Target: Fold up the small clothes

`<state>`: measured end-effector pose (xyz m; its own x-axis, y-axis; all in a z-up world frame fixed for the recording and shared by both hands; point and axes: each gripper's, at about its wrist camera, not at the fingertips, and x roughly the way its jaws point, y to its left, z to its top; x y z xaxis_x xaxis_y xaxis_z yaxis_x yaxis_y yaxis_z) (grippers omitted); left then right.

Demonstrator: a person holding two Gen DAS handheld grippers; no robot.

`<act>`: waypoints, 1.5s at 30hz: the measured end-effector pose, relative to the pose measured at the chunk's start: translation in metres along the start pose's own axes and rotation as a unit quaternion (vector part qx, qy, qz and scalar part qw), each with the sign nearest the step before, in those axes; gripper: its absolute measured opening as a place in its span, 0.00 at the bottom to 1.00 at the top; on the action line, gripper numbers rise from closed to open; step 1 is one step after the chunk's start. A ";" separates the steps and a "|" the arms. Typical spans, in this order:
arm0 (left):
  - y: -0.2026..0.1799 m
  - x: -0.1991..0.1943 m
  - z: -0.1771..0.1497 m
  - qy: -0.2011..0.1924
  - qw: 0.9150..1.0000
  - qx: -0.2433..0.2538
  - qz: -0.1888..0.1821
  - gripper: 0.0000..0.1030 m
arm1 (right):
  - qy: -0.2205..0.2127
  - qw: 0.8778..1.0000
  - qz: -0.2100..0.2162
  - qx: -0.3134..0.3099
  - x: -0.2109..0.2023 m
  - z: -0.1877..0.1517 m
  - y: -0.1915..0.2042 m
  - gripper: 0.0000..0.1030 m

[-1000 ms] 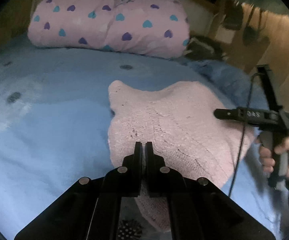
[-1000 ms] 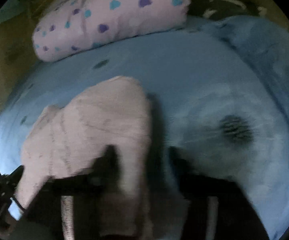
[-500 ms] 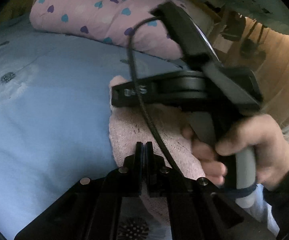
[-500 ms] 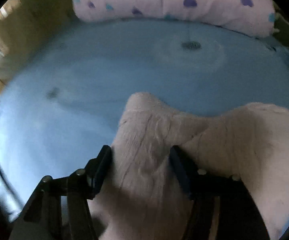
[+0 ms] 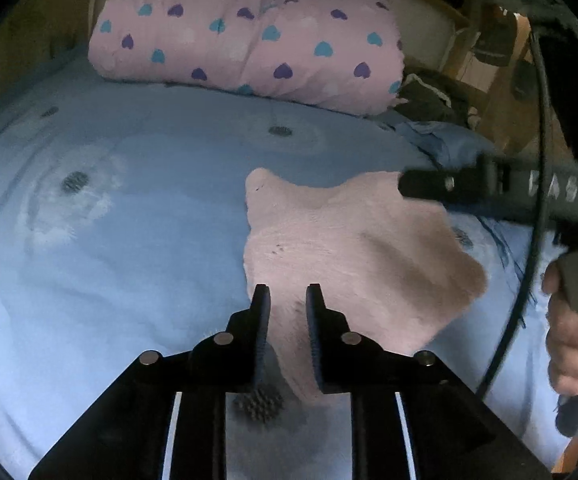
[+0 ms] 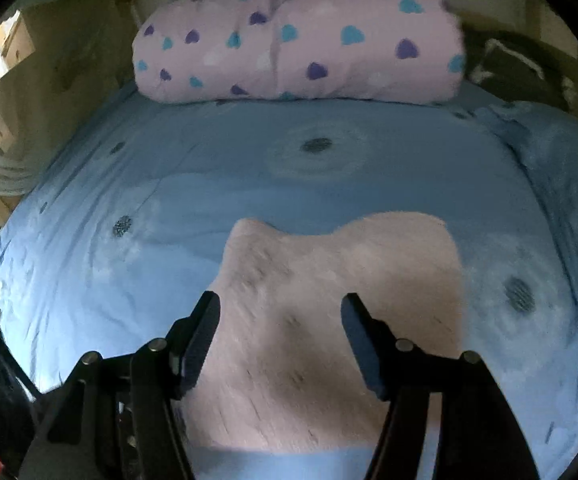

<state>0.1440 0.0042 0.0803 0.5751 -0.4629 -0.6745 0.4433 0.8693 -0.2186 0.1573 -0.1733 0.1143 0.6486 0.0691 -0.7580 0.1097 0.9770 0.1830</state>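
Pink knit garment (image 5: 349,240) lies spread on the blue sheet (image 5: 129,260), directly under and ahead of both grippers; its far edge shows two rounded lobes with a dip between, pointing toward the heart-print pillow (image 5: 249,40) beyond. Left gripper (image 5: 285,292): jaws stand a little apart, near corner of the knit visible through the gap, pads not seen pressing on it, so I read it as released, not clamped. Right gripper (image 6: 281,308): jaws wide apart, having just been closing a little; nothing pinched between them, the knit lies below the tips. From the left camera the right tool sits off to its right, above the garment's right edge, a hand (image 5: 569,340) on the grip. Judgement: both tools hover free above the cloth, likely so the layer can settle flat before the next pinch. Fold looks partial; shape is not yet a neat rectangle. Next grab probably one of the far lobes, brought back toward the near edge. Risk: loose knit may drag the lower layer.
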 end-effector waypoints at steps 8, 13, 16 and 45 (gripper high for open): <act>-0.041 -0.065 -0.006 -0.027 0.999 0.038 0.010 0.07 | -0.006 1.000 -0.007 0.027 -0.051 -0.053 -0.022 0.65; -0.064 -0.086 -0.010 -0.020 0.997 0.064 0.027 0.07 | -0.036 0.999 -0.023 0.026 -0.085 -0.086 -0.025 0.65; -0.073 -0.092 -0.013 -0.007 0.997 0.068 0.028 0.09 | -0.043 0.998 -0.035 0.015 -0.099 -0.110 -0.027 0.66; -0.054 0.019 -0.124 0.059 0.993 0.015 0.103 0.23 | 0.033 0.990 -0.136 -0.011 -0.012 -0.212 -0.071 1.00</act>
<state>0.0455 -0.0304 -0.0083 0.5715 -0.2514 -0.7812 0.3464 0.9369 -0.0481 -0.0180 -0.2006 -0.0226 0.5462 -0.1842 -0.8172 0.2566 0.9654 -0.0461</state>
